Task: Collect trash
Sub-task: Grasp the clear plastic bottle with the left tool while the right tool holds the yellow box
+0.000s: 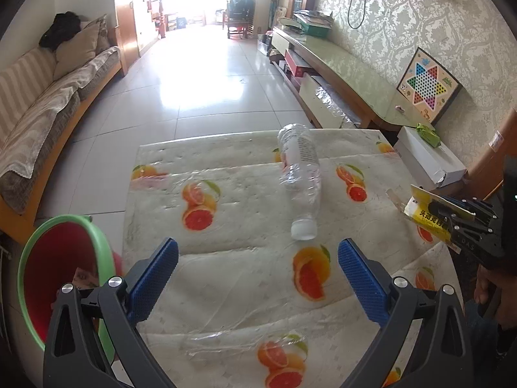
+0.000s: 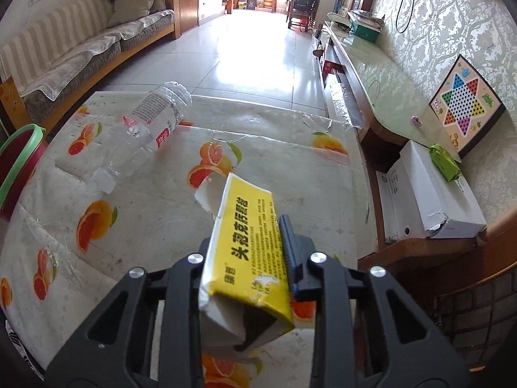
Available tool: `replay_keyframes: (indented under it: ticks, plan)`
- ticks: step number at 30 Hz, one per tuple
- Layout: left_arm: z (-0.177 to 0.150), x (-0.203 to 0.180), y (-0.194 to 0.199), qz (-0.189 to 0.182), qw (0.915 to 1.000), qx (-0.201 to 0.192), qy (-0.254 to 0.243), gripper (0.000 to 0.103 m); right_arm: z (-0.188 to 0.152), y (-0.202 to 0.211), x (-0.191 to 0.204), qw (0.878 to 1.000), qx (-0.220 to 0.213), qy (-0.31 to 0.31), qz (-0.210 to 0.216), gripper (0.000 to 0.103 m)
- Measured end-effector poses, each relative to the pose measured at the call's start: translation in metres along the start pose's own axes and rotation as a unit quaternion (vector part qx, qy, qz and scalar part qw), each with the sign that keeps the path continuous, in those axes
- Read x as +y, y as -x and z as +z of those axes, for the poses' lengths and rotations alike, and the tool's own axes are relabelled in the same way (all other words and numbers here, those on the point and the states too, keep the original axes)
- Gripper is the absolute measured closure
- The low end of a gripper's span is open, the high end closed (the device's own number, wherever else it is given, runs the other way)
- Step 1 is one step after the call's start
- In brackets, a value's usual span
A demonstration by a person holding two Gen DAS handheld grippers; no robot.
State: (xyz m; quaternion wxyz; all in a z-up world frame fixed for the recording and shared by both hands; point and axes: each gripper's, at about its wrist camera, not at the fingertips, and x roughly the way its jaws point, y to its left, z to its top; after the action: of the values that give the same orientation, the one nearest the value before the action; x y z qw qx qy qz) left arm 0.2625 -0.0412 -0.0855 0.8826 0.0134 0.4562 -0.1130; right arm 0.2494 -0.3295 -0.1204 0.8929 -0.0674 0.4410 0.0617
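Right wrist view: right hand-held gripper (image 2: 258, 252) clamps a yellow carton (image 2: 245, 252) above the table (image 2: 290, 168) near its right edge. Left hand-held gripper (image 1: 258, 278) gapes empty. Bottle (image 1: 300, 174) lies mid-table, far edge clear. Bin (image 1: 64, 278) beside the left edge.

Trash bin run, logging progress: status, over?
Right hand-held gripper shut on yellow box. Left hand-held gripper open, empty. Plastic bottle lying on table. Nothing in the way.
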Motion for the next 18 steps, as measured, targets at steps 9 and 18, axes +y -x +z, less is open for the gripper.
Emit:
replay_keyframes:
  ticks: [9, 18]
  plan:
    - [0.049, -0.067, -0.078, -0.002, 0.9978, 0.031, -0.058, 0.008, -0.027, 0.019, -0.027, 0.998, -0.005, -0.046, 0.034, 0.077]
    - [0.066, -0.070, -0.144, 0.024, 0.9950, 0.085, -0.048, 0.008, -0.040, 0.046, -0.032, 0.995, -0.028, -0.071, 0.063, 0.077]
